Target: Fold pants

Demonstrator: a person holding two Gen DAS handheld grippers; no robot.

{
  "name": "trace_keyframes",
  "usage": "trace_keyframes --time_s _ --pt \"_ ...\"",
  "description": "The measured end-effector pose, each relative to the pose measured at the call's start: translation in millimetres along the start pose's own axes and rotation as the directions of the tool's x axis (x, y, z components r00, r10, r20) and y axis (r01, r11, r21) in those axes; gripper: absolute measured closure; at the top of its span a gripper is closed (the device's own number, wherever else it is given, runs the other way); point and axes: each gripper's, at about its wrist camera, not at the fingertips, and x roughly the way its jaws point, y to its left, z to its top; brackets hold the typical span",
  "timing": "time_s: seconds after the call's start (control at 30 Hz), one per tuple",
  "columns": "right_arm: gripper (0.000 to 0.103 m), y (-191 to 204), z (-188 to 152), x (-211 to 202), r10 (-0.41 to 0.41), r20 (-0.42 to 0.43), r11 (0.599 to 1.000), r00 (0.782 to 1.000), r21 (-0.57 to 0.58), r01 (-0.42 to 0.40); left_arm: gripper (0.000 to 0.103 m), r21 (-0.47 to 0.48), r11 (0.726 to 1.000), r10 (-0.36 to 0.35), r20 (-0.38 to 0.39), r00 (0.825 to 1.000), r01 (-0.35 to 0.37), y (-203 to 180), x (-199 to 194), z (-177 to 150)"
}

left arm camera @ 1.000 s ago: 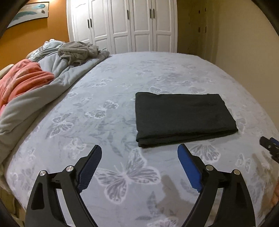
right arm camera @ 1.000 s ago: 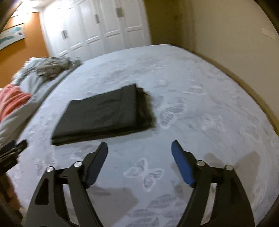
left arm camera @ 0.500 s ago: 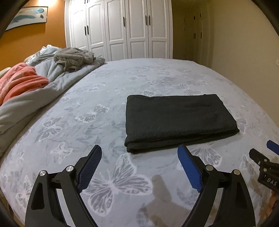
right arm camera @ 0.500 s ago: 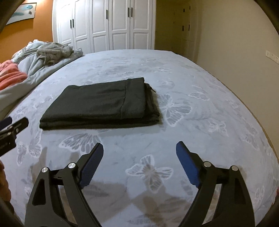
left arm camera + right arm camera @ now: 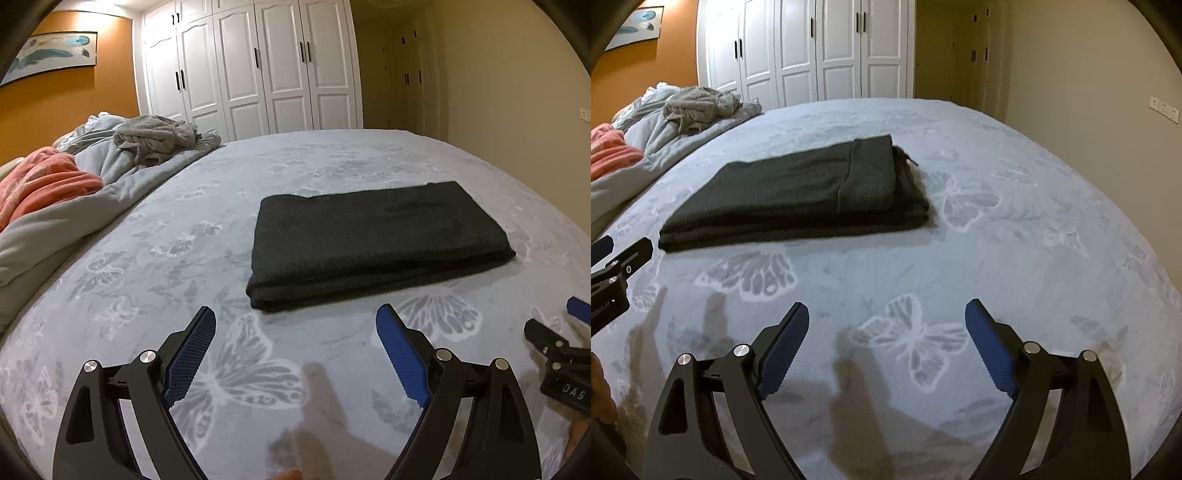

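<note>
A: Start at the left gripper (image 5: 295,314). How do its jaws stand?

B: Spread wide, blue pads facing each other, nothing between them but the butterfly-print bedspread (image 5: 147,266). It hangs above the cover and touches no cloth.

A: And the folded pants (image 5: 376,240)?

B: From the left wrist camera they lie ahead at about one o'clock, a flat dark rectangle. Their near folded edge is just beyond the fingertips, apart from them.

A: The right gripper (image 5: 886,312)?

B: Also wide. Its jaws have just been opening, with only bedspread (image 5: 1034,221) between the pads. From its camera the pants (image 5: 798,199) sit at about eleven o'clock, ahead and well clear of the fingers, layered edges towards three o'clock.

A: Do the grippers see each other?

B: Yes. The right gripper's tip enters the left view at three o'clock (image 5: 554,343); the left one's tip enters the right view at nine o'clock (image 5: 617,258). The pants lie ahead of both.

A: Farther out?

B: A rumpled grey duvet (image 5: 122,173) at ten o'clock with a crumpled grey garment (image 5: 155,138) on top, a coral blanket (image 5: 44,181) beside it, and white wardrobe doors (image 5: 258,66) at twelve behind the bed.
</note>
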Motion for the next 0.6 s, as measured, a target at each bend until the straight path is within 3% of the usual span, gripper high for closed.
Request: trace_keyframes --time_s 0.1,0.6 --pt "0.019 -0.7 -0.2 0.0 -0.006 0.007 1.000 1.000 0.007 0.006 0.017 0.012 1.000 -0.015 -0.035 0.999 0.015 -2.9 6.9 -3.5" --pt "0.019 9.9 -2.6 2.4 -0.028 0.015 0.999 1.000 -0.023 0.028 0.017 -0.003 1.000 0.003 -0.044 0.999 -0.003 -2.5 9.0 -4.7"
